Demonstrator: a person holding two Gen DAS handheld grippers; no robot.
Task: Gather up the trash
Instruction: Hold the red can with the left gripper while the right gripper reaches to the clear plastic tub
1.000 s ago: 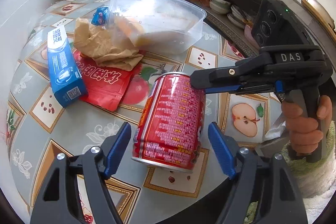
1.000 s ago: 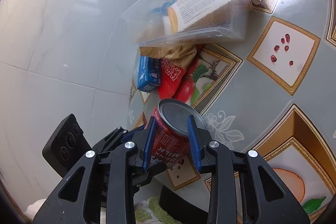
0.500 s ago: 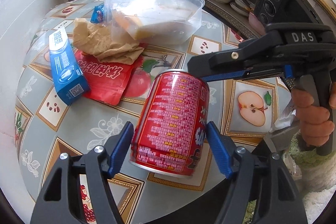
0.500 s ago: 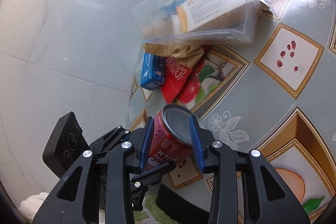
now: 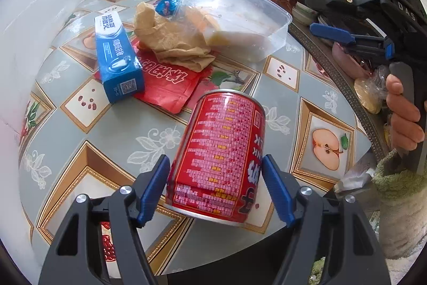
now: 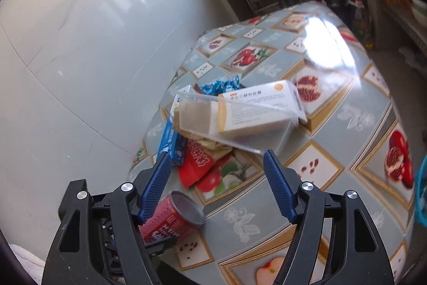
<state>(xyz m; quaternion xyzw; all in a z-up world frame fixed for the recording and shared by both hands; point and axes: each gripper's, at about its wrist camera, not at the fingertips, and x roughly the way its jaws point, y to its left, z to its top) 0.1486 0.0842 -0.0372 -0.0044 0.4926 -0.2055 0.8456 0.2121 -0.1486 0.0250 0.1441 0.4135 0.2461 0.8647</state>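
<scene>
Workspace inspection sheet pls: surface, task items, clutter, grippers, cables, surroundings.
Surface: table with fruit-print cover.
Job's things: red can tilted at the near edge; blue box, red pouch, brown paper and blue wrapper piled against the clear container.
Clutter: nothing seen beyond the trash.
Grippers: left gripper clamps the can; right gripper open, holding nothing.
Cables: nothing seen.
Surroundings: tiled wall; shelf with bowls.
</scene>
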